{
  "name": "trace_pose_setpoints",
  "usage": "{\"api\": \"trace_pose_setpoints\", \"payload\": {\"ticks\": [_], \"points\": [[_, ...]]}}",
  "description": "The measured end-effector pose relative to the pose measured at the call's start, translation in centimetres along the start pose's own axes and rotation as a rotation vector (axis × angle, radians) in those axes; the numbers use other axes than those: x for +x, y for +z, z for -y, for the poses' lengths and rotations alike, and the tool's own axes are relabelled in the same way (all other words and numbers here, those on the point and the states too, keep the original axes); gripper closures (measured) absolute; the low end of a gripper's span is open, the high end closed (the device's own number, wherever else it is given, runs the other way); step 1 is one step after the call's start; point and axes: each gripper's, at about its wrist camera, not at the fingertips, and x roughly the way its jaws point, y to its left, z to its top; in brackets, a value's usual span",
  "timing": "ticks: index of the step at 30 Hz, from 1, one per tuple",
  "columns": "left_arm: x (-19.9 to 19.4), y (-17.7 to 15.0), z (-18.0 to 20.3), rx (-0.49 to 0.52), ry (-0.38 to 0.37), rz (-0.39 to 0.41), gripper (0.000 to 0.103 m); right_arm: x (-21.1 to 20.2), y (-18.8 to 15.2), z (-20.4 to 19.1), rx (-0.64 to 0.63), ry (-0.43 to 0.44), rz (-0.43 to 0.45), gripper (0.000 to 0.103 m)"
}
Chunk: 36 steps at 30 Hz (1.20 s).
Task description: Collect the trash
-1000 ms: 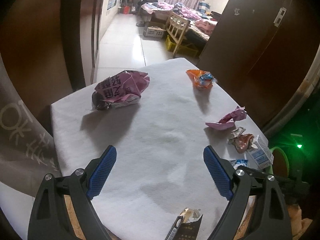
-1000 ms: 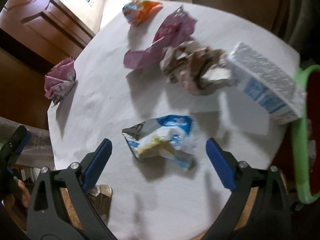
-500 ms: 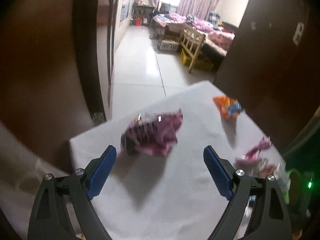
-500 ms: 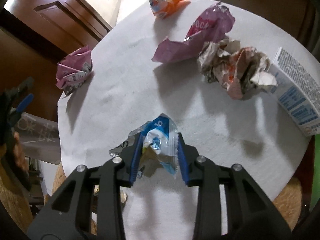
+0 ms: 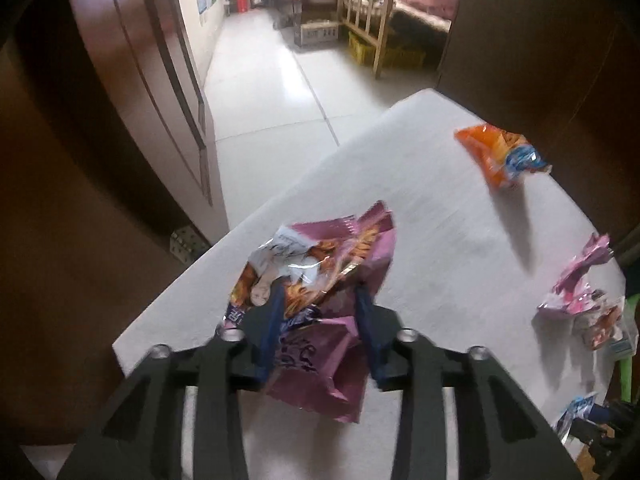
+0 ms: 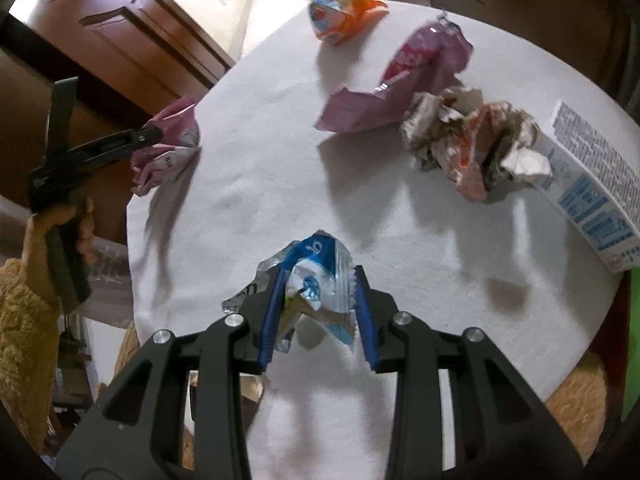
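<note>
A crumpled pink snack bag [image 5: 320,248] lies near the left edge of the white round table [image 5: 440,240]. My left gripper [image 5: 320,292] is closing on it, and its blue pads press the bag's sides. The right wrist view shows the same bag [image 6: 168,152] with the left gripper [image 6: 150,134] on it. My right gripper [image 6: 320,276] is shut on a blue and silver wrapper [image 6: 316,256] just above the cloth near the front edge.
On the table lie an orange snack bag [image 6: 344,16], a flat pink wrapper [image 6: 400,88], a crumpled reddish wrapper [image 6: 472,144] and a white and blue carton [image 6: 592,184]. A green bin rim [image 6: 630,340] stands at the right. A hand [image 6: 80,232] holds the left gripper.
My left gripper moved toward the pink bag and closed on it. My right gripper closed on the blue wrapper and lifted it slightly.
</note>
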Motion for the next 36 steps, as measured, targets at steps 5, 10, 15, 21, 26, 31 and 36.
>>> {"api": "trace_pose_setpoints", "payload": {"ticks": [5,10,15,21,26,31,36], "points": [[-3.4,-2.7,0.7,-0.044,-0.076,0.043,0.087,-1.0,0.3,-0.1,-0.004,0.01,0.035,0.069],[-6.1,-6.2,2.4,-0.056,-0.163,0.053,0.088,-1.5,0.1,-0.2,-0.002,0.015,0.052,0.069],[-10.0,-8.2,4.2,-0.079,-0.195,0.125,0.087,-2.1,0.0,-0.4,-0.001,0.021,0.07,0.069],[-13.6,-8.8,5.5,-0.07,-0.201,0.214,0.087,-3.3,-0.3,0.1,0.011,0.023,0.093,0.069],[-14.4,-9.0,6.2,-0.079,-0.226,0.215,0.087,-4.0,-0.5,0.2,0.012,0.022,0.109,0.069],[-15.1,-9.5,6.4,-0.083,-0.237,0.239,0.087,-4.7,-0.7,0.5,0.014,0.024,0.125,0.069],[-15.9,-9.5,6.2,-0.103,-0.207,0.254,0.087,-5.7,-0.7,0.6,0.027,0.034,0.149,0.069]]}}
